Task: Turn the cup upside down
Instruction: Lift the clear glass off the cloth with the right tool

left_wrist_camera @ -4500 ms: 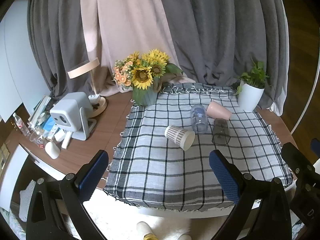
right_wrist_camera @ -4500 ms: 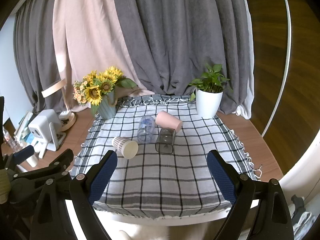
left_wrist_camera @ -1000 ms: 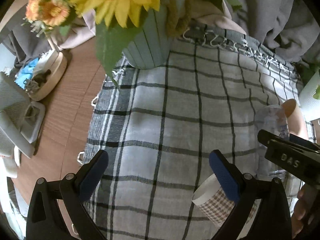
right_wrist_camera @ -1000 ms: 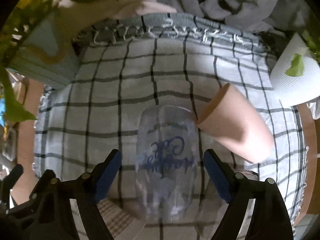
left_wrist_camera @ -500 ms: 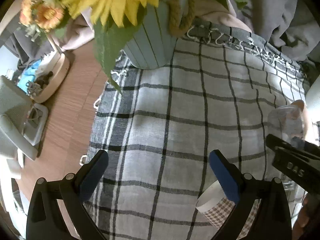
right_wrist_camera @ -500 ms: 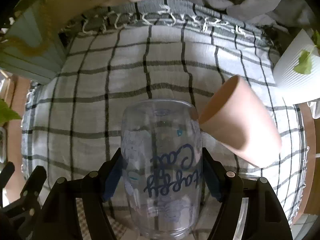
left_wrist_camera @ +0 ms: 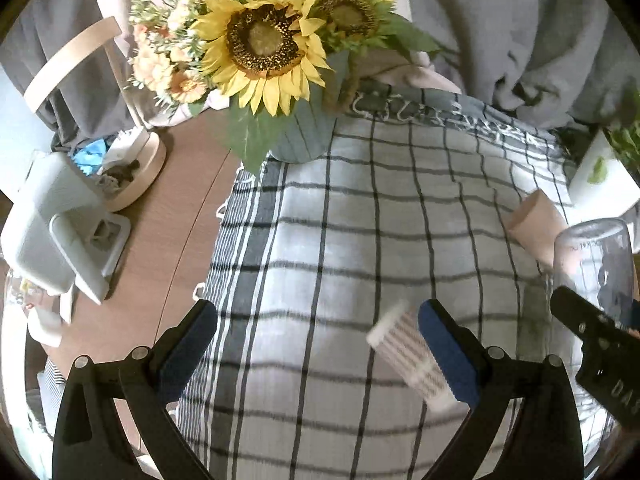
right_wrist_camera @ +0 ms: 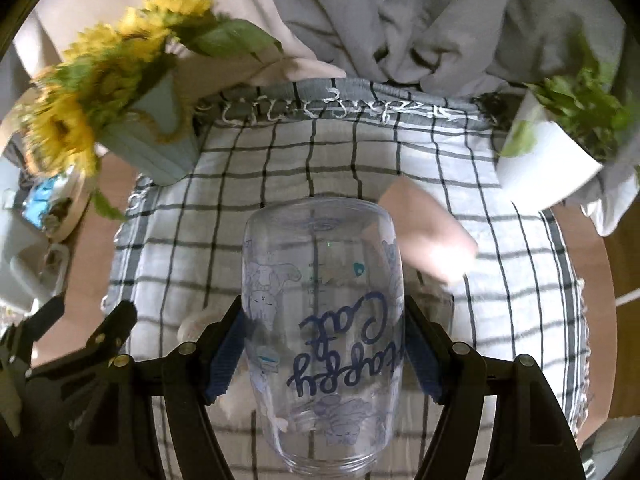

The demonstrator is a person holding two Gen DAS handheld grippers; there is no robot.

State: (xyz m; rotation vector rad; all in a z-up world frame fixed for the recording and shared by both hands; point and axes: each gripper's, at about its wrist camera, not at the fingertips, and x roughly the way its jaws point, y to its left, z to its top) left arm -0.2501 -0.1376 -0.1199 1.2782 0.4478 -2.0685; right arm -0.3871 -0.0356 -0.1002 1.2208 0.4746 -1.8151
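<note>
My right gripper [right_wrist_camera: 326, 354] pinched the clear cup [right_wrist_camera: 322, 320] above the checked cloth [right_wrist_camera: 280, 168] | my left gripper [left_wrist_camera: 318, 354] was spread wide, empty | paper cup [left_wrist_camera: 408, 354] lay sideways.

Curtained corner around a wooden surface [left_wrist_camera: 172, 216]

Grey curtains [left_wrist_camera: 520, 32] are hanging behind the surface; a checked cloth [left_wrist_camera: 360, 240] is covering its middle, daylight falling softly.

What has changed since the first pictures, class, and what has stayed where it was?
The right claw moved in over the checked cloth, shut on the clear printed cup and raised it, base now pointing away from the camera. The left claw also advanced but remains open and empty. The pink cup, paper cup and sunflower vase stayed put.
</note>
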